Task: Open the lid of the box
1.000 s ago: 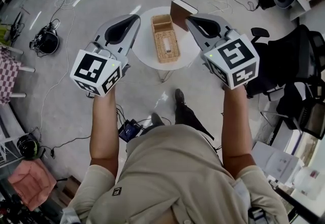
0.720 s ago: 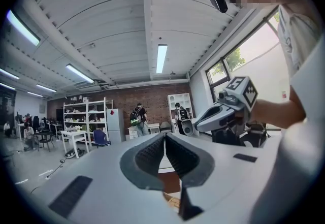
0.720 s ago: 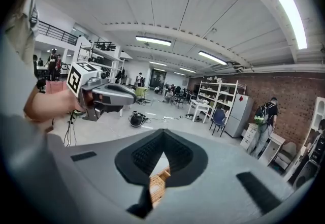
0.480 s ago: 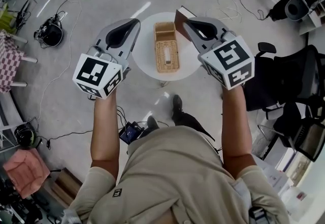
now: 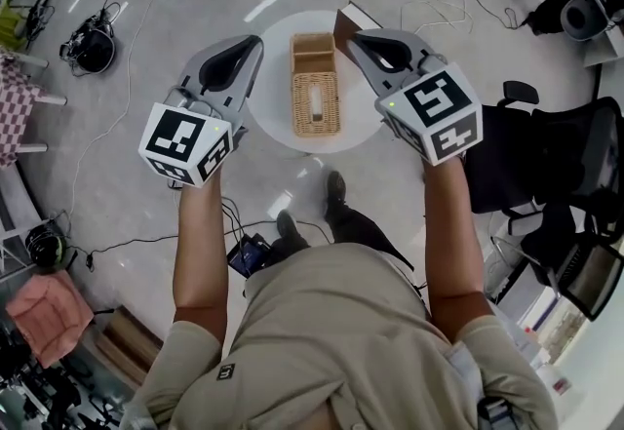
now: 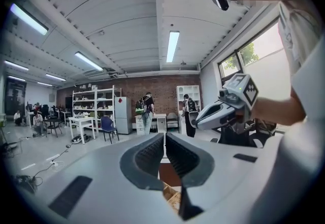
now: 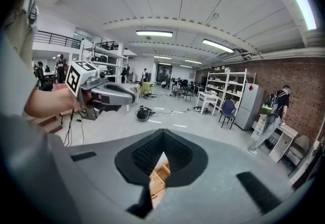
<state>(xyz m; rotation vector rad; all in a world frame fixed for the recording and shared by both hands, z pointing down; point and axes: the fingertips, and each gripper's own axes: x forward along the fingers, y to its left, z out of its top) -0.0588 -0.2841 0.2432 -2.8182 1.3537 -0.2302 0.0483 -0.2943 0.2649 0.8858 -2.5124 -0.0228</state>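
Currently: approach, lid not yet touched | you hold left tool (image 5: 252, 46) and right tool (image 5: 363, 38) closed tight, holding nothing | box (image 5: 316, 92) on tabletop (image 5: 273, 113), below and between them | next: lower one, part its jaws, catch the lid edge.

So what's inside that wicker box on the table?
The wicker box shows an open, seemingly empty compartment at its far end. A woven lid with a slot covers the rest, hiding the contents.

Round wht table (image 5: 363, 116), blk chair (image 5: 546, 155) rt, cables (image 5: 90, 32) lt.
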